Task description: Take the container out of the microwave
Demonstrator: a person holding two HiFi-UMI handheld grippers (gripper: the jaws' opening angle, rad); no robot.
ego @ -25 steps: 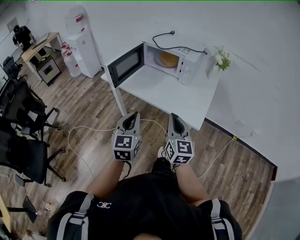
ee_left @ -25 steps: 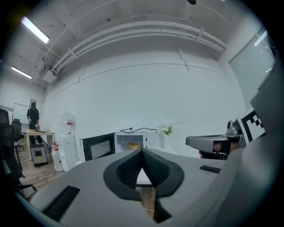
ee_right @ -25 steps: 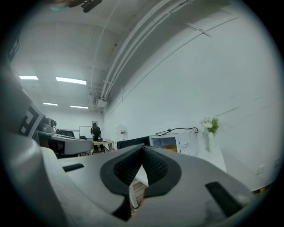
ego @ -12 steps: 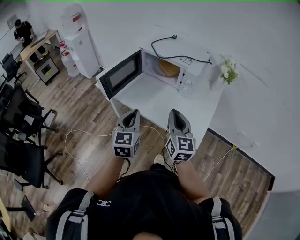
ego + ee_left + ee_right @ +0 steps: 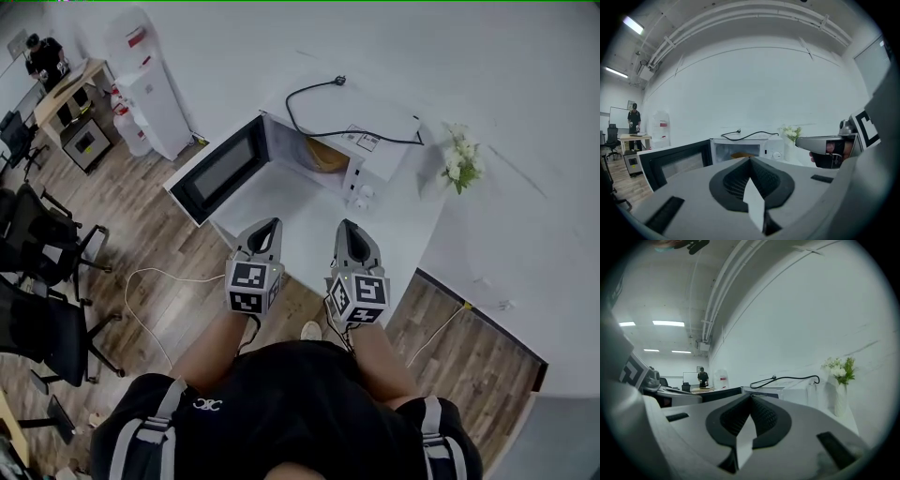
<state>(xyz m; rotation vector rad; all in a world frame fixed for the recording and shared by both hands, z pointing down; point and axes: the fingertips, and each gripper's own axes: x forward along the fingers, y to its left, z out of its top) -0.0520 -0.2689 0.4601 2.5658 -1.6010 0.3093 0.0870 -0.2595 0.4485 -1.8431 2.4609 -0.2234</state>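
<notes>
Both your grey plastic left gripper (image 5: 266, 226) and right gripper (image 5: 349, 226) sit pinched empty, lower centre, facing the boxy white microwave (image 5: 361, 114) on a smooth white table (image 5: 272, 199).

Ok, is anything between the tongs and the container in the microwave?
Nothing visible. The microwave door is swung wide open to the left, the container sits in the open cavity, and only bare table lies in front. The left tongs and right tongs are shut and empty.
</notes>
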